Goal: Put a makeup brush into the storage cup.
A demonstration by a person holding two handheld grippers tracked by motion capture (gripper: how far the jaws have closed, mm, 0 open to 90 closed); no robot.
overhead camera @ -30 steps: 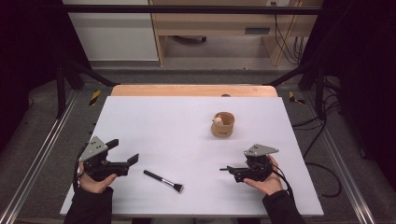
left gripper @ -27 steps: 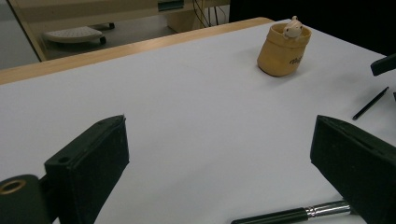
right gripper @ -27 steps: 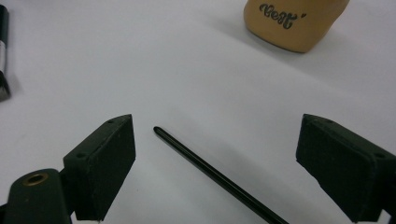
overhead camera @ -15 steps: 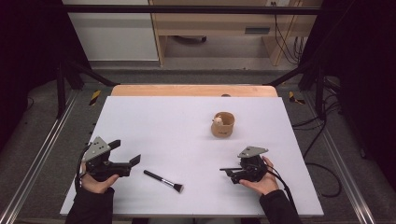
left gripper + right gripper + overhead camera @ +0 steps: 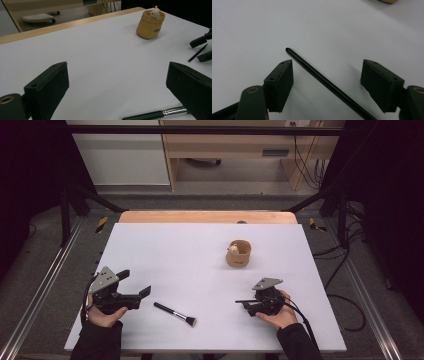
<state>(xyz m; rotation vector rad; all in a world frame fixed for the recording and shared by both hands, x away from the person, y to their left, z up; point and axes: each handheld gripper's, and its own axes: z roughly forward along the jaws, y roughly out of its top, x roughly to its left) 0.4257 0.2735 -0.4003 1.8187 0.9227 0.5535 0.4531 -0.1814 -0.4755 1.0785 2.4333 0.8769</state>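
The thin black stick [image 5: 329, 83] lies between the half-open, just-closing right claw [image 5: 327, 85], ungripped; it could be pinched off-centre and flicked across the desk [image 5: 200, 250]

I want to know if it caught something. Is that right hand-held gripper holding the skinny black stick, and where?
Not yet. The thin black stick lies between the right hand-held gripper's jaws, which have just been closing, but neither pad touches it.
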